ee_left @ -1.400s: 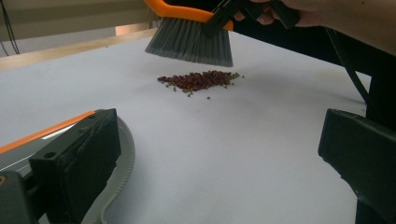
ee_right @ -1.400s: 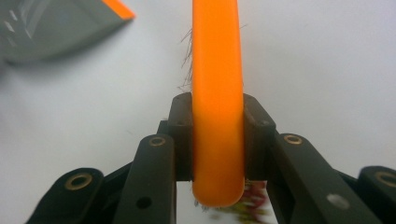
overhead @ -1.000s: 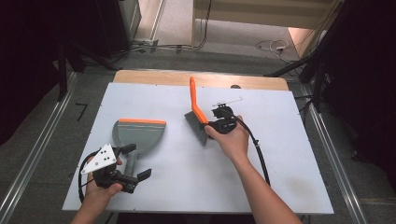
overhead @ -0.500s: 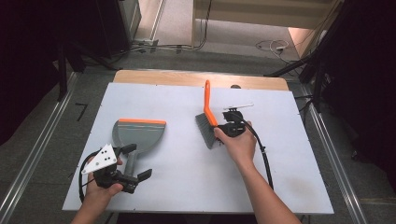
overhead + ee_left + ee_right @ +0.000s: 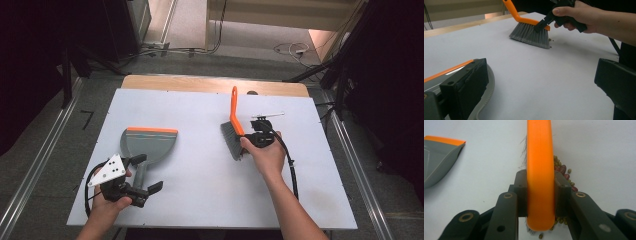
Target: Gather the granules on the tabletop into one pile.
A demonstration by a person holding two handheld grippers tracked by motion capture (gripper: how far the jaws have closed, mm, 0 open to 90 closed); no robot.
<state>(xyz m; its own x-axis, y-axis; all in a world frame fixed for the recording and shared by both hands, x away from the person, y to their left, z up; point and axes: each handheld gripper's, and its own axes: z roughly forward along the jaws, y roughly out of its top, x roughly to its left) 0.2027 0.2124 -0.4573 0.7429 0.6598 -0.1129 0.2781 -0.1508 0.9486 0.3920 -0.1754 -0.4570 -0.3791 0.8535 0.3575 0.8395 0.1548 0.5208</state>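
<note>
Orange-handled hand brush with grey bristles point(image 5: 233, 127) stands right of centre in the high view, its bristles down on the white table top point(image 5: 210, 185) and its handle pointing toward the top of the frame. My right gripper point(image 5: 250, 139) clamps it from the right side: in the right gripper view the orange back of the brush point(image 5: 540, 177) runs straight up the middle of the frame, pinched between both black jaws with no gap on either side. A small heap of dark red and green beans point(image 5: 564, 176) lies against the brush just right of it in that view, with a few more under its lower end. My right hand point(image 5: 264, 152) wraps the gripper body, forearm coming in from the bottom right.

The grey plastic dustpan with an orange lip point(image 5: 148, 145) lies left of centre, well apart from the brush, lip toward the top of the frame. My left gripper point(image 5: 145, 172) sits at the lower left, jaws spread wide on either side of the dustpan's handle, closed on nothing. In the left gripper view one jaw stands over the pan's rim point(image 5: 487, 87) at lower left, the other at the far right. My left hand point(image 5: 107, 197) grips from below.
</note>
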